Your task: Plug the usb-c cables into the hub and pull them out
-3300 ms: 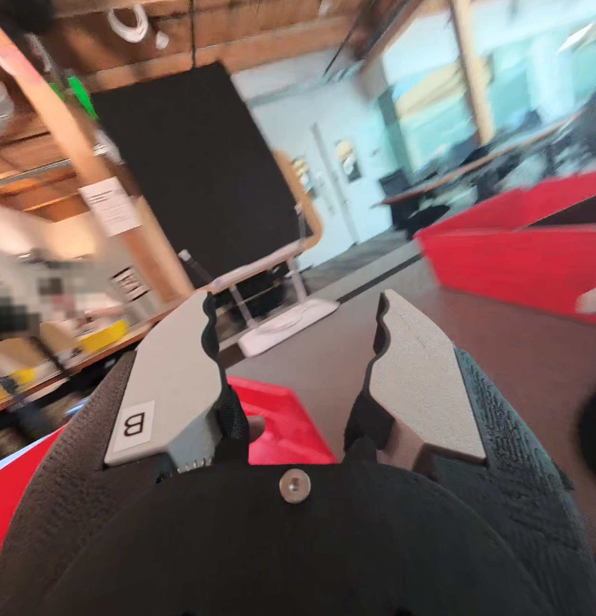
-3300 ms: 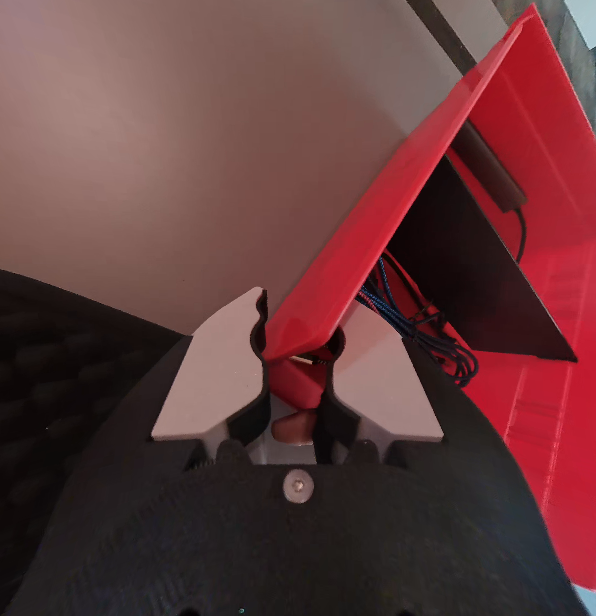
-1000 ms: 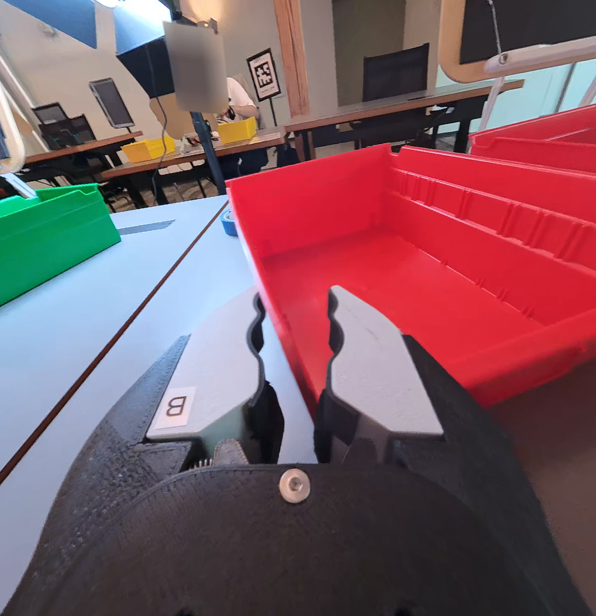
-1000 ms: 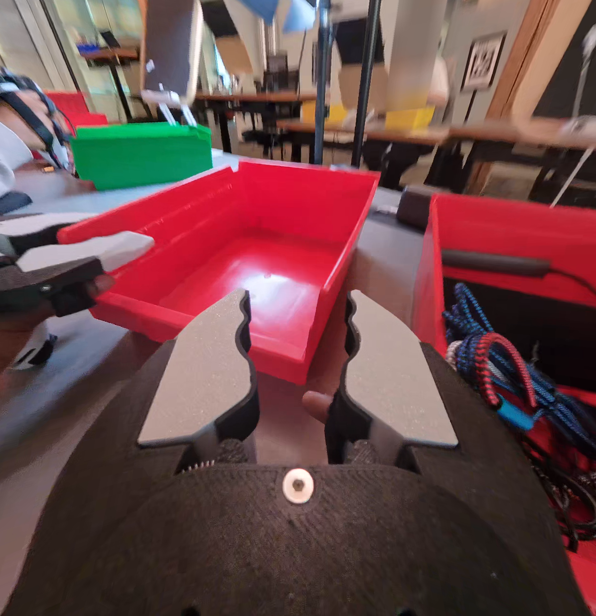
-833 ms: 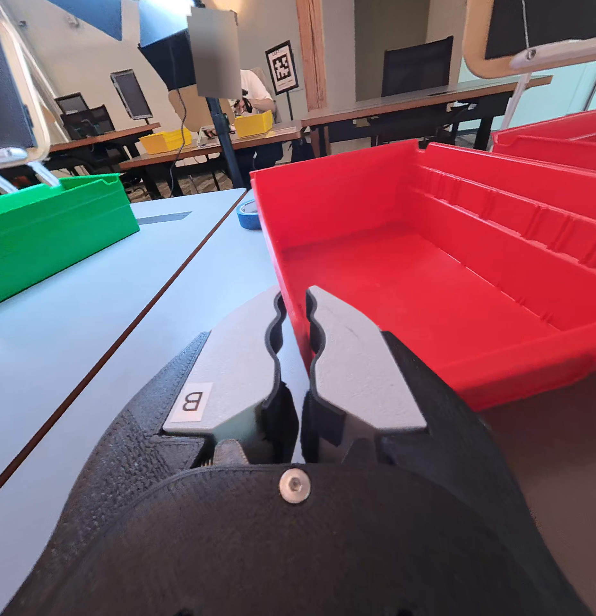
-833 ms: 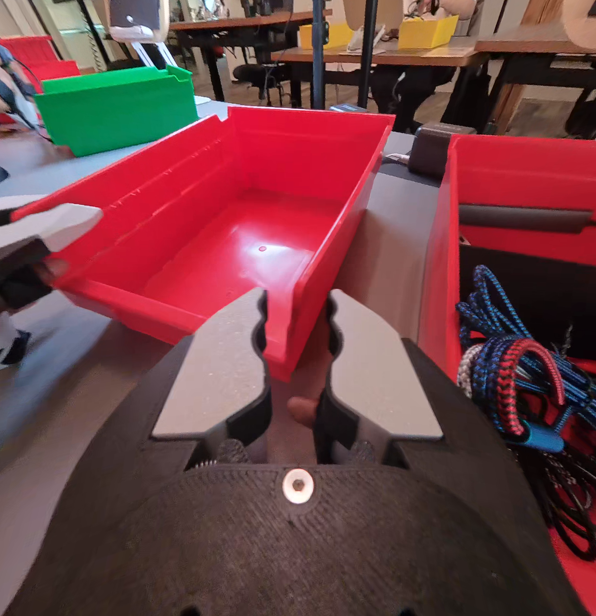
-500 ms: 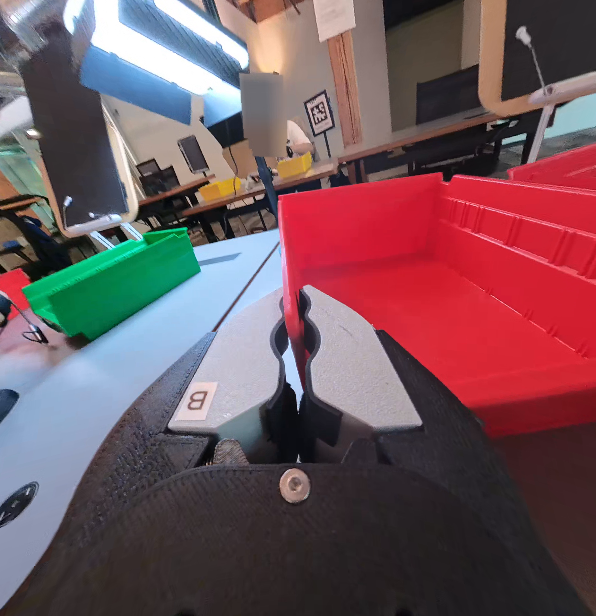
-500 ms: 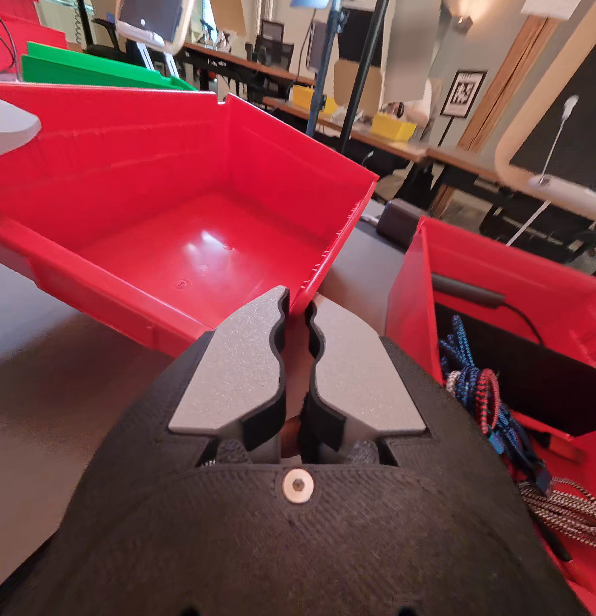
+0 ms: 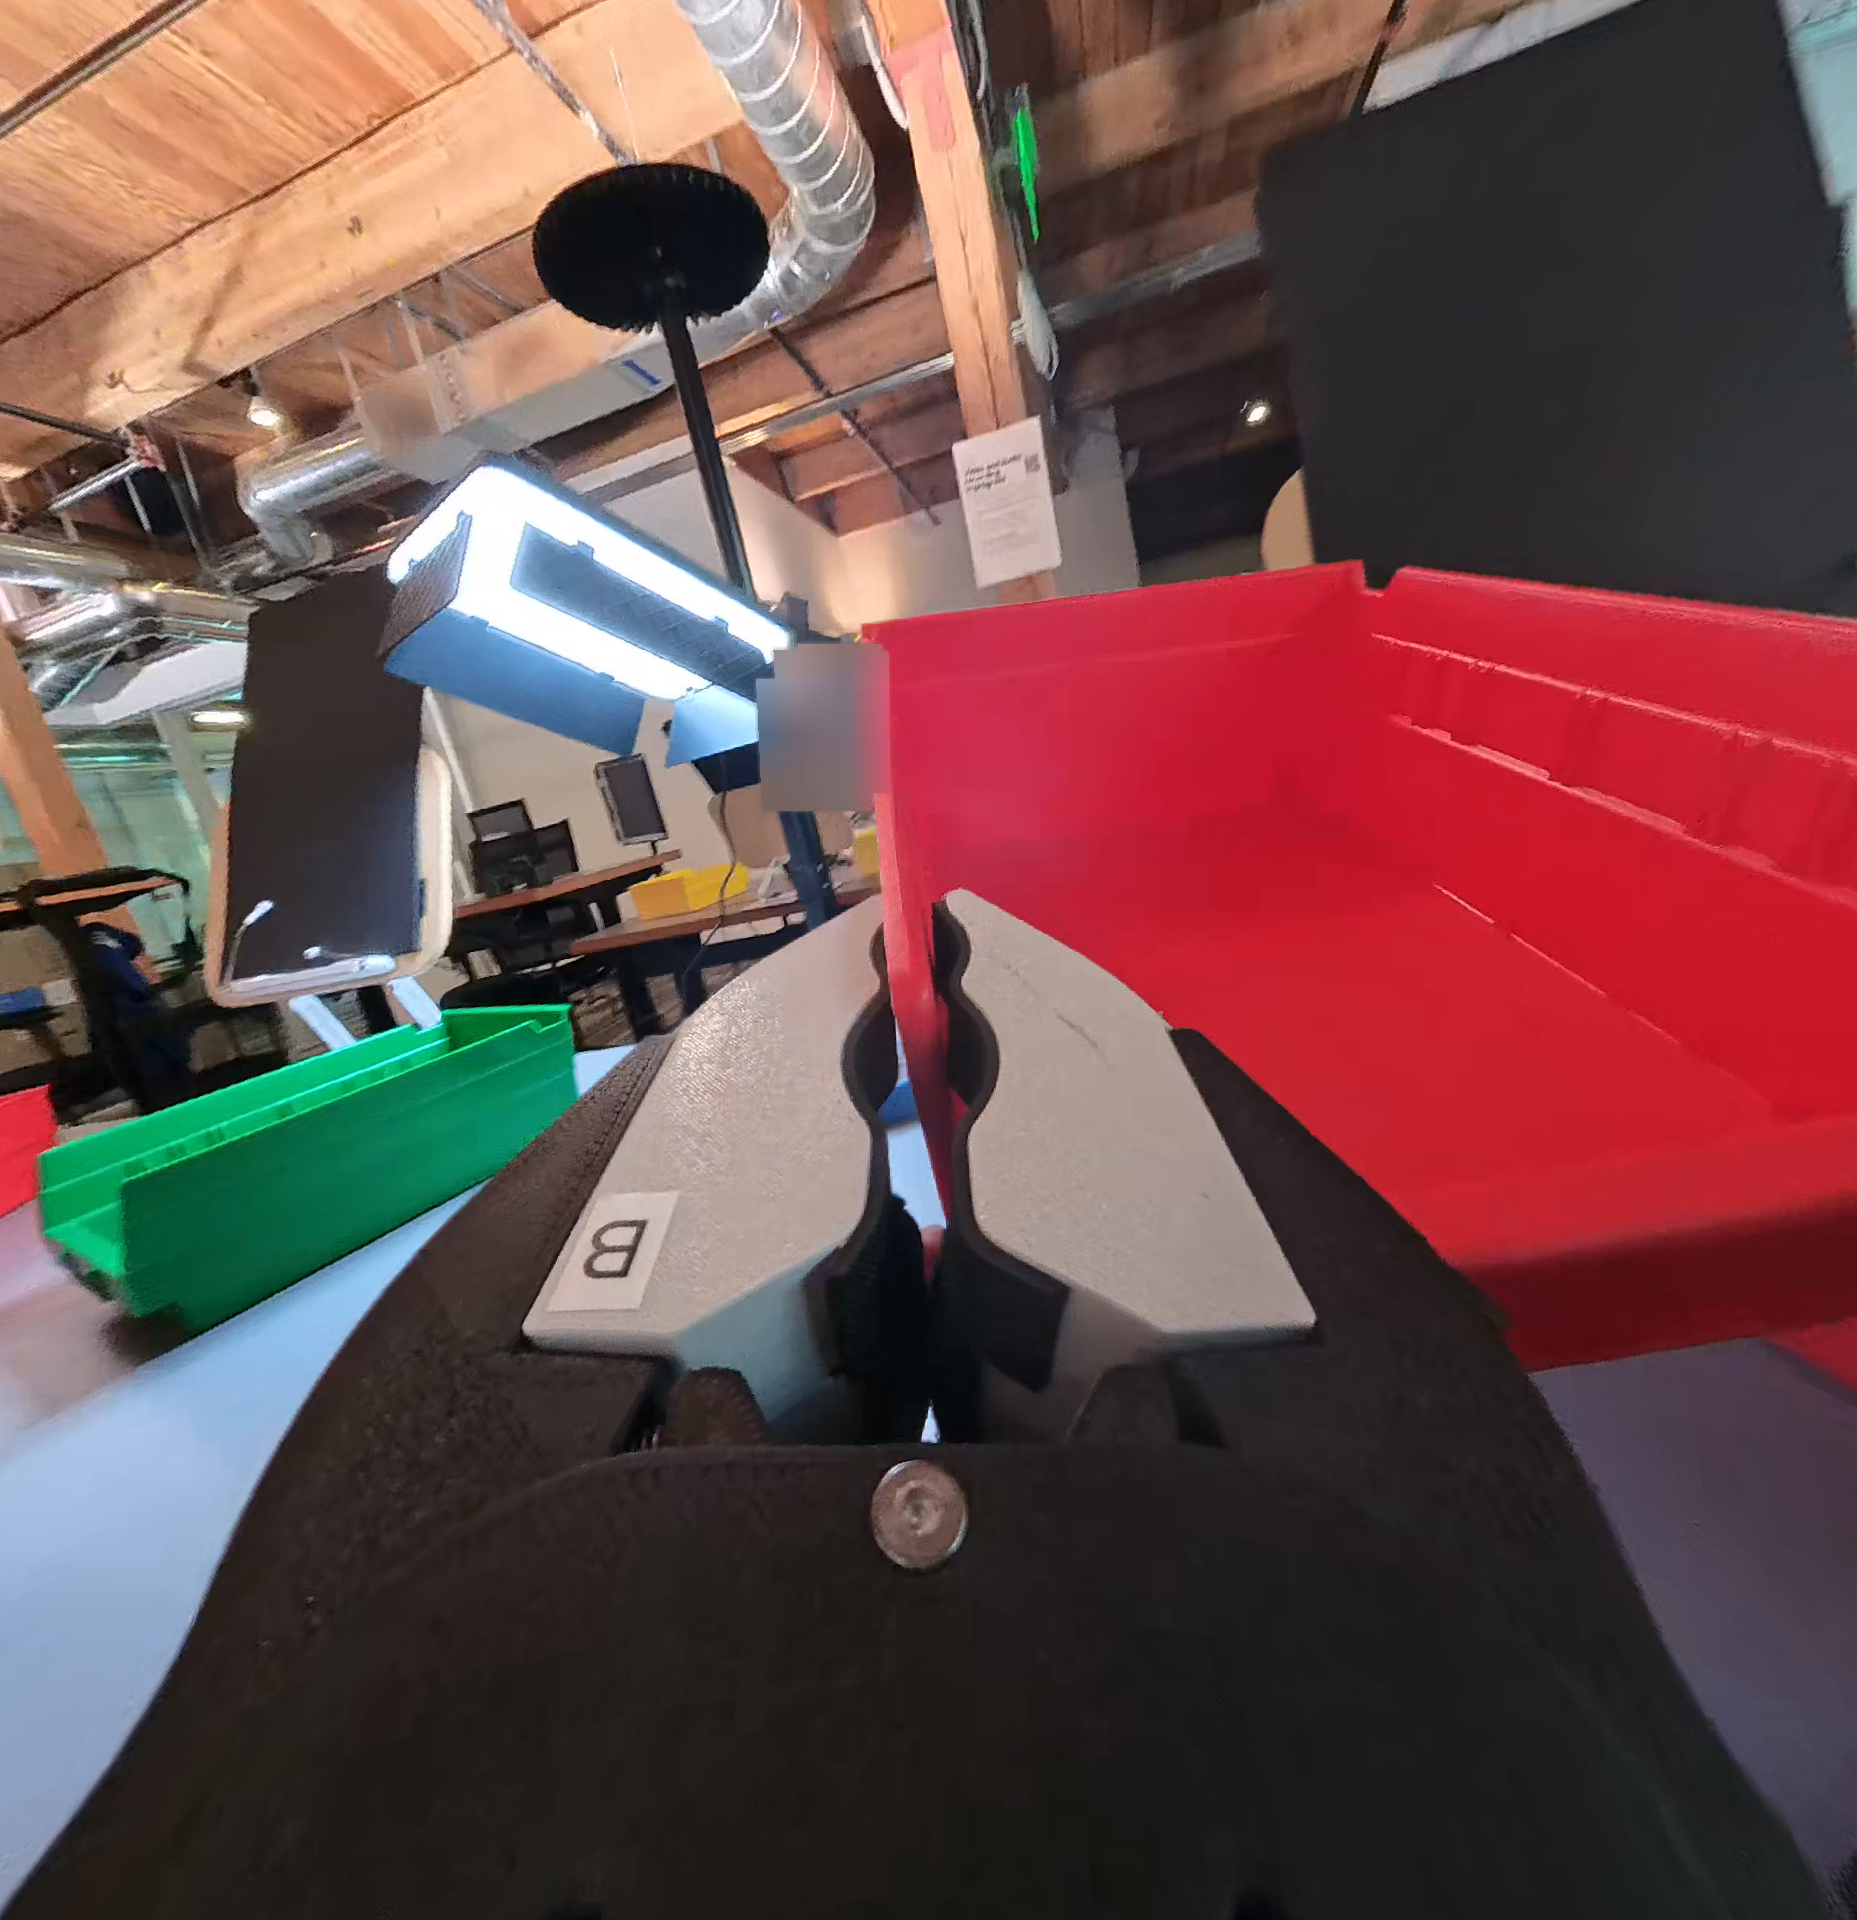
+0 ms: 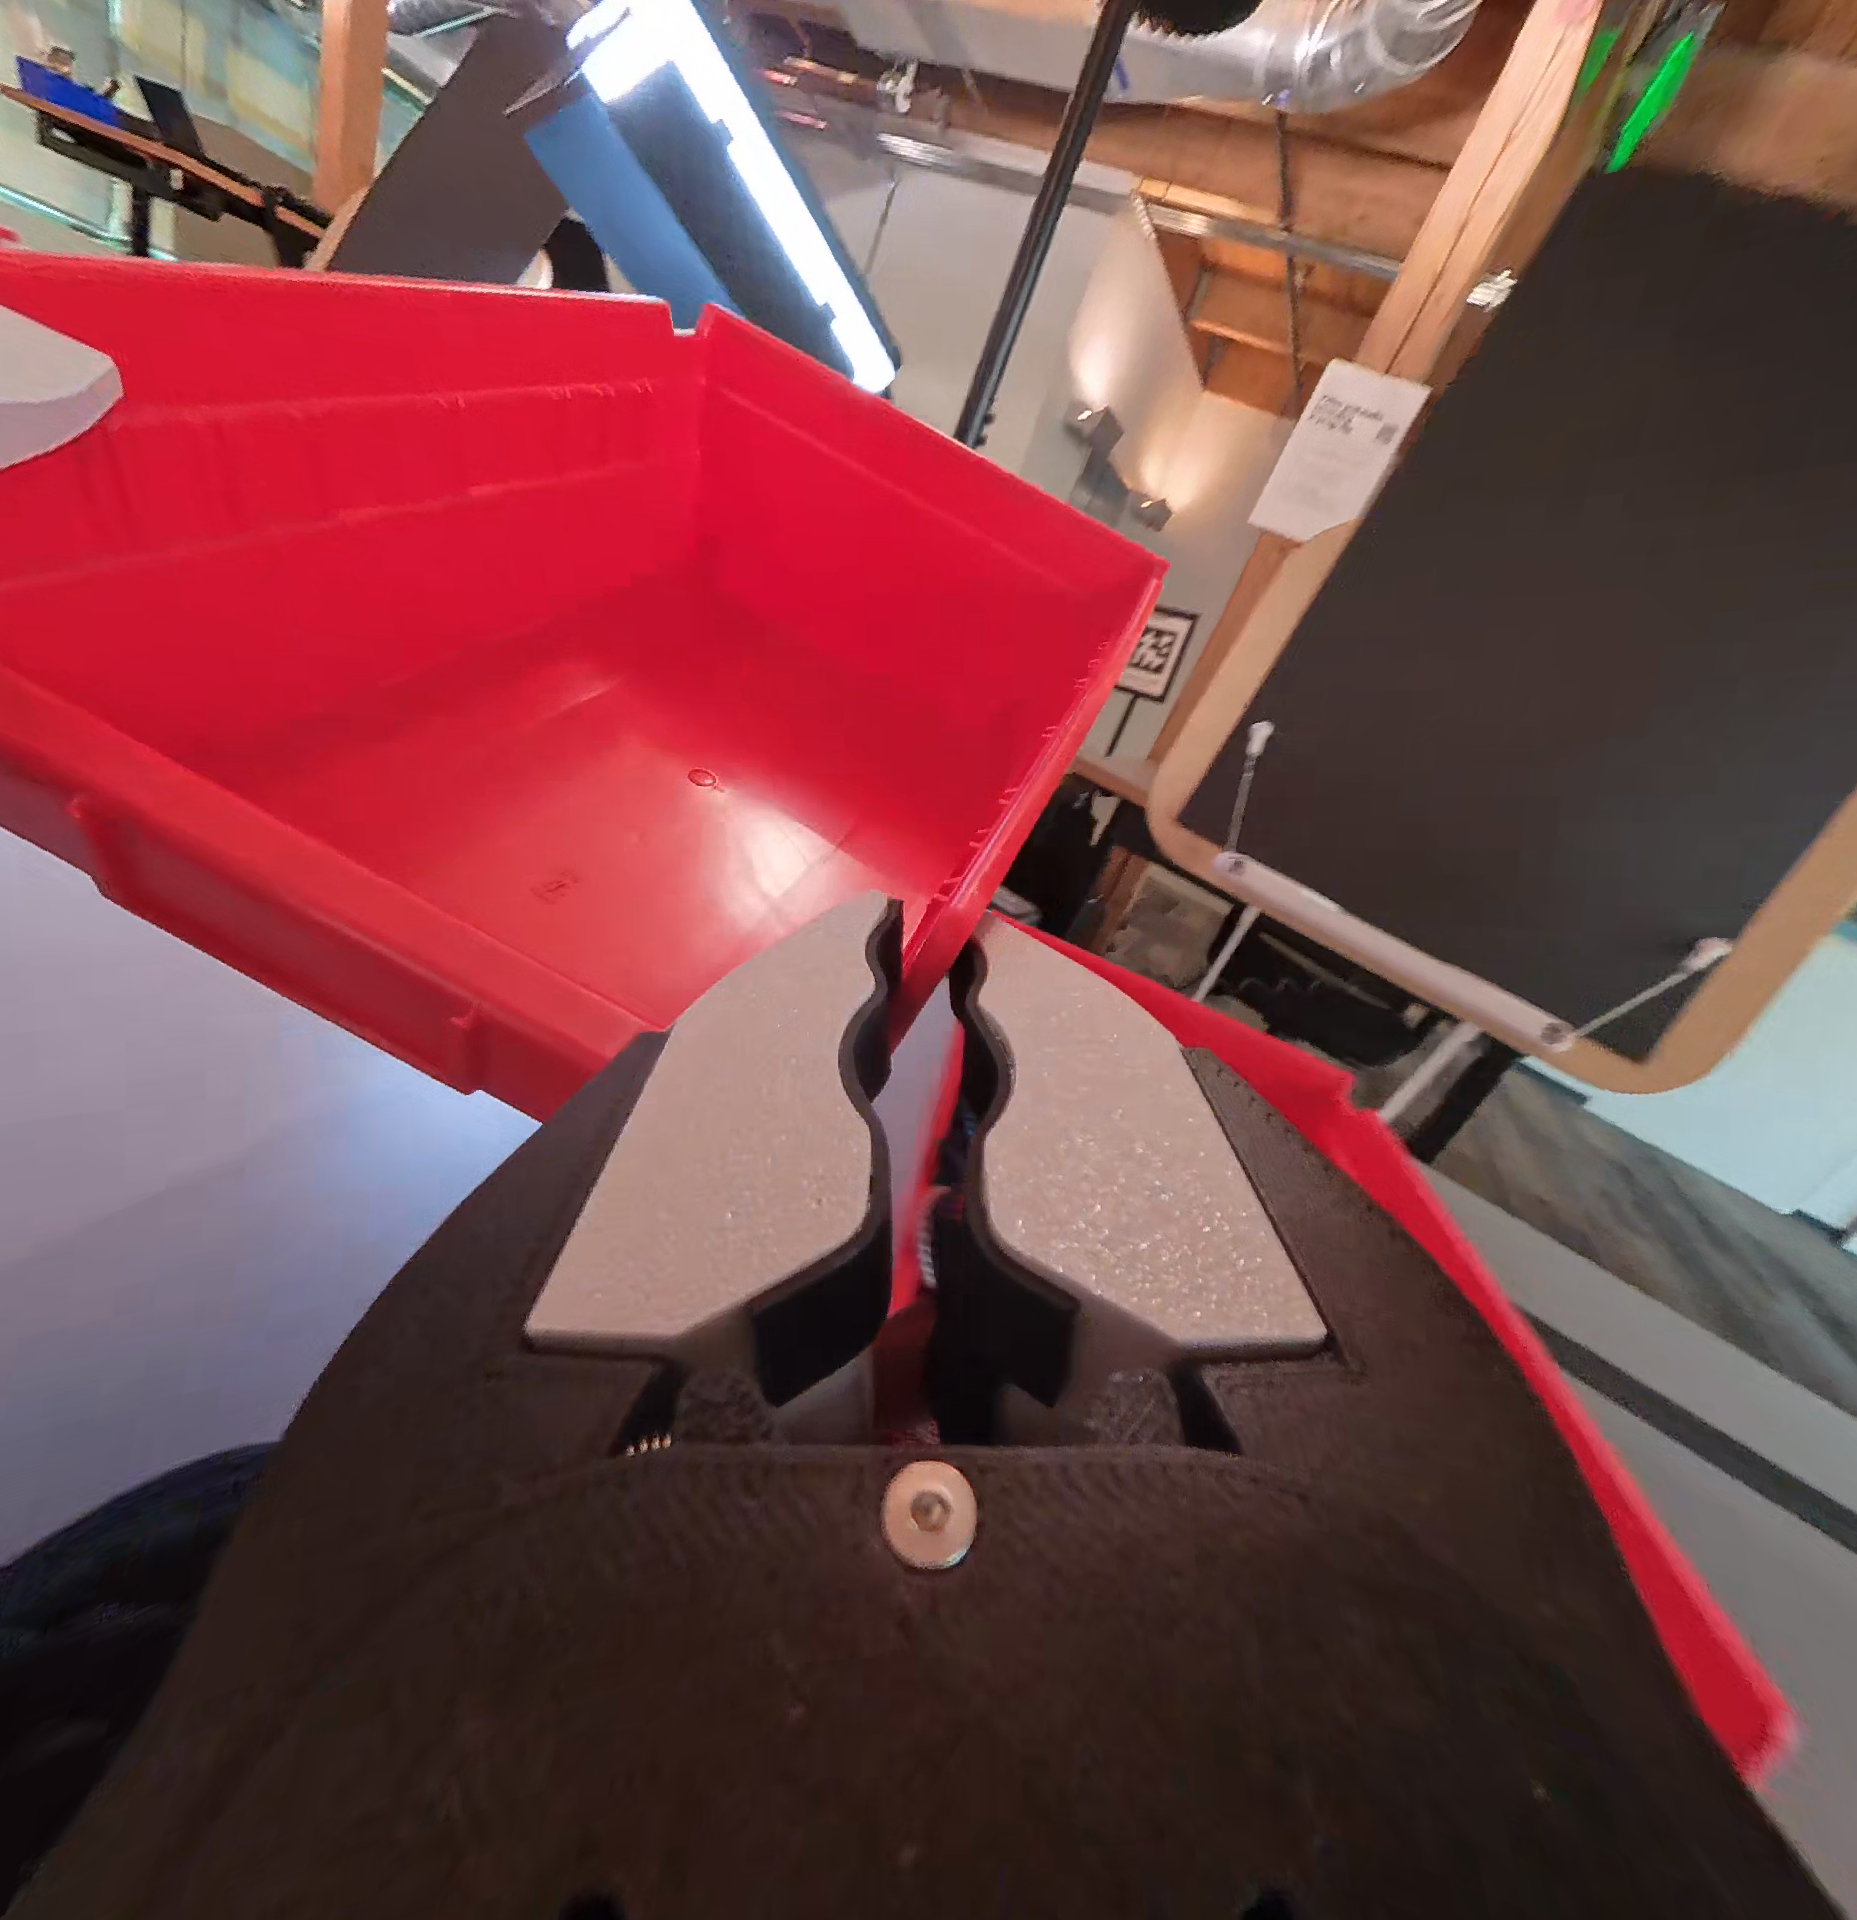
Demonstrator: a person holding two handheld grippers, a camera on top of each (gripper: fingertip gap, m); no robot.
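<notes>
Pinching the empty red bin (image 9: 1319,935) by opposite side walls, the left gripper (image 9: 916,940) and right gripper (image 10: 929,935) are each closing narrowly on thin plastic. Braided cables are barely peeking at six o'clock behind the right fingers (image 10: 1111,1174), inside a second red bin (image 10: 1423,1195); the hub is lying out of sight.

The second red bin (image 10: 1371,1122) sits mostly behind the right gripper (image 10: 922,961) — its contents hidden; the green bin (image 9: 311,1132) is blurred.
</notes>
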